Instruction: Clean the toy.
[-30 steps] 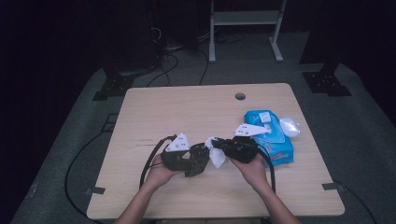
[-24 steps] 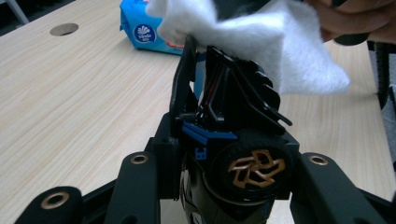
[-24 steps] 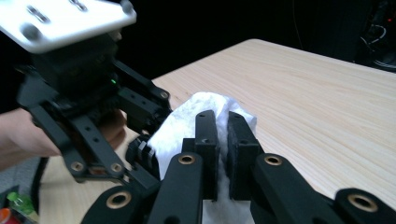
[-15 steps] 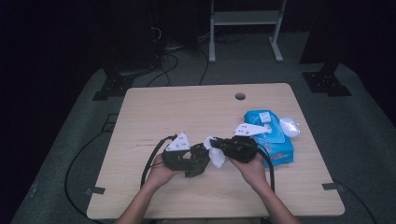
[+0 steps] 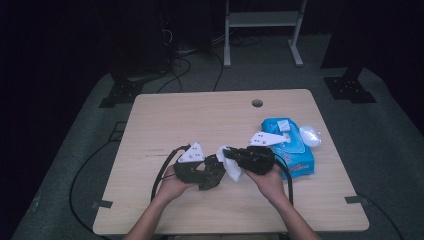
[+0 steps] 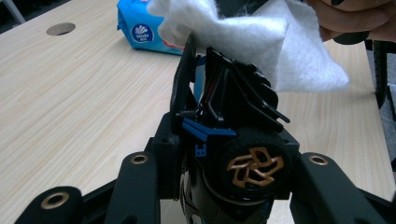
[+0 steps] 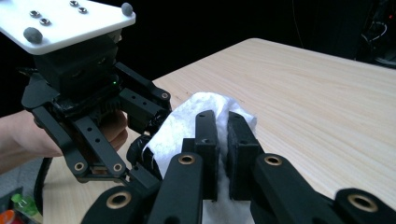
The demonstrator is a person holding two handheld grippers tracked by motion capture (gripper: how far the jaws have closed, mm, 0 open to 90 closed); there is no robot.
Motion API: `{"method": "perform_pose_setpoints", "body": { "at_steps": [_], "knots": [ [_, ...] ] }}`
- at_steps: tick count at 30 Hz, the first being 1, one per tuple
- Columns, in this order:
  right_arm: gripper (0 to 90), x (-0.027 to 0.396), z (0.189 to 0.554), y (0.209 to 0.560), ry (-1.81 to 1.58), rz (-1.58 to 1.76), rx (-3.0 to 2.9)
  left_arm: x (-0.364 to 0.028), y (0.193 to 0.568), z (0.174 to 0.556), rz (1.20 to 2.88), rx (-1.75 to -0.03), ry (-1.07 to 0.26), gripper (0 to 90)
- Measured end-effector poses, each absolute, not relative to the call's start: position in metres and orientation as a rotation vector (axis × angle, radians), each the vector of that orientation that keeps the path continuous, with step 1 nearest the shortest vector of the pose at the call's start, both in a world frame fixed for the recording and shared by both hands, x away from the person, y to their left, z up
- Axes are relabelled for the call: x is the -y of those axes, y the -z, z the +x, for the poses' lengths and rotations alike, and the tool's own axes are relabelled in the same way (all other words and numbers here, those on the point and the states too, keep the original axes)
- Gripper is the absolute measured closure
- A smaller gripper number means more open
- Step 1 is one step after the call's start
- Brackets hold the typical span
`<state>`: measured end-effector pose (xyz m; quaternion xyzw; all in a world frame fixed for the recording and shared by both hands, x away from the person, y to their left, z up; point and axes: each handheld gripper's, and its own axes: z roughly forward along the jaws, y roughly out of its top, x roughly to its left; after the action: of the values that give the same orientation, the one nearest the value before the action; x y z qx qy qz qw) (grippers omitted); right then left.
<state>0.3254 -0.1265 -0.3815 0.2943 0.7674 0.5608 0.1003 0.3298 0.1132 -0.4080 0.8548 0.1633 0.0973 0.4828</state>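
Toy car: a small black model (image 6: pixel 233 135) with blue trim and a gold-spoked wheel, low centre of the left gripper view, lower centre-left of the high view, over the wooden table (image 5: pixel 200 115).
Left gripper: its jaws (image 5: pixel 212 172) stand partly apart and clamp the toy car between them; the white plate on top sits at lower centre-left of the high view.
Wipe: a white, soft, crumpled sheet (image 5: pixel 233 167), at the centre of the high view between the two grippers; in the left gripper view it drapes over the car's top end, upper centre to upper right.
Right gripper: its jaws (image 7: pixel 223 140) are nearly together, pinching the wipe, lower centre of the right gripper view.
Wipes pack: a blue packet (image 5: pixel 292 145) lies on the table at right of centre, just behind the right gripper.
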Motion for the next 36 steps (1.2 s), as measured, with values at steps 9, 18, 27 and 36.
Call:
{"method": "perform_pose_setpoints", "body": {
  "at_steps": [9, 18, 27, 36],
  "knots": [
    [84.2, 0.132, 0.329, 0.39, -1.622, 0.93, -2.262, -0.115, 0.408, 0.331, 2.088, -0.401, -0.244, 57.6],
    [84.1, 0.134, 0.33, 0.393, -1.575, 0.922, -2.271, -0.116, 0.406, 0.33, 2.091, -0.398, -0.254, 57.6],
    [84.2, 0.128, 0.328, 0.384, -1.668, 0.899, -2.275, -0.111, 0.408, 0.33, 2.088, -0.397, -0.246, 57.6],
    [84.3, 0.101, 0.317, 0.37, -1.712, 0.793, -2.335, -0.108, 0.407, 0.328, 2.086, -0.393, -0.247, 57.5]
  ]
}}
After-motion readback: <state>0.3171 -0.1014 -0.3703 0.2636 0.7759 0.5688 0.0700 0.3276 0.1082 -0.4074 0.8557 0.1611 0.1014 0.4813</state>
